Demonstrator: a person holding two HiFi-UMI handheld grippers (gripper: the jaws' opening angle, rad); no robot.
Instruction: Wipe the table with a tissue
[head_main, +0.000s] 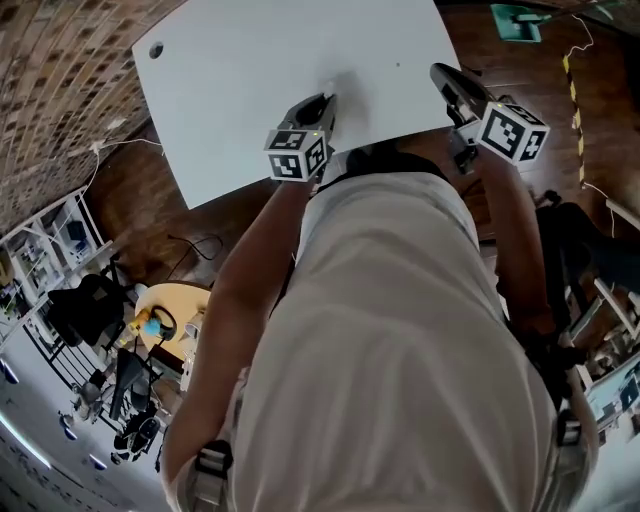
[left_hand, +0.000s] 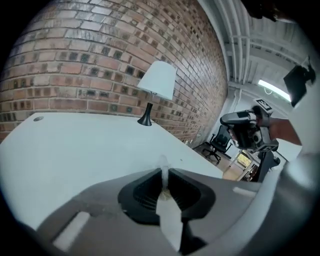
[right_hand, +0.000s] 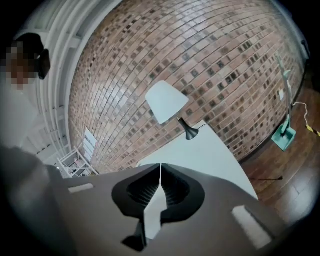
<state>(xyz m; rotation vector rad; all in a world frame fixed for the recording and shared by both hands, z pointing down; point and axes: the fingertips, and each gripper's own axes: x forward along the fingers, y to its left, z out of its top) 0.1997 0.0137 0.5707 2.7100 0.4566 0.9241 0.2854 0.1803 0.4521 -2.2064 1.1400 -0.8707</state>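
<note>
1. The tissue (left_hand: 162, 164) is a thin white sliver pinched at the tips of my left gripper (left_hand: 163, 175), above the near part of the table (head_main: 240, 70).
2. So little sticks out that I judge the jaws could scrape the top, or the tissue could drag free.
3. My right gripper (right_hand: 160, 170) is clenched on nothing, off to the side.
4. A wide sweep could knock the lamp (left_hand: 156, 85) by the wall.

No words, numbers or brand names can be read in any view. The only printed signs are black-and-white square markers, on the cube (head_main: 297, 153) of the left gripper (head_main: 326, 100) at centre top of the head view. The cube (head_main: 513, 132) of the right gripper (head_main: 438, 71), upper right, bears them too.
</note>
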